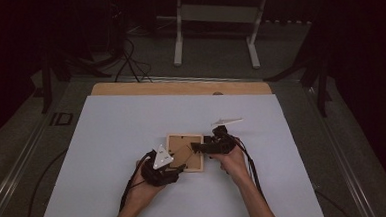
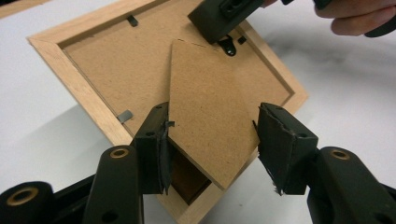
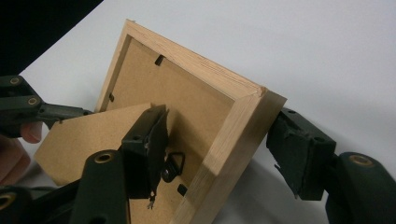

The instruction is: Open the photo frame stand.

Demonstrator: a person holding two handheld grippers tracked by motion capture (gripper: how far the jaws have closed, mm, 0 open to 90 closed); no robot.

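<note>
Wooden square picture frame (image 1: 185,152) lay face down on the white counter (image 1: 132,126), near the front middle, between my two hands. Its brown cardboard back was up. A brown cardboard stand flap (image 2: 210,112) stuck up from that back, shaped a bit like a kite. Small metal clips (image 2: 124,115) sat along the inside edge, and a little black hanging hook (image 3: 173,166) was near one side.

My left gripper (image 2: 212,135) had its fingers apart, one on each side of the flap, not squeezing it yet. My right gripper (image 3: 217,156) had its fingers around one side rail of the frame. They looked close on the wood, but I could not tell if they were clamped tight.

I think the step was holding the frame still so the flap could be worked. Next, I judged the left fingers needed to close gently on the flap, while the right kept the frame from sliding.

A pale small stick-like thing (image 1: 226,120) lay farther back on the counter.
</note>
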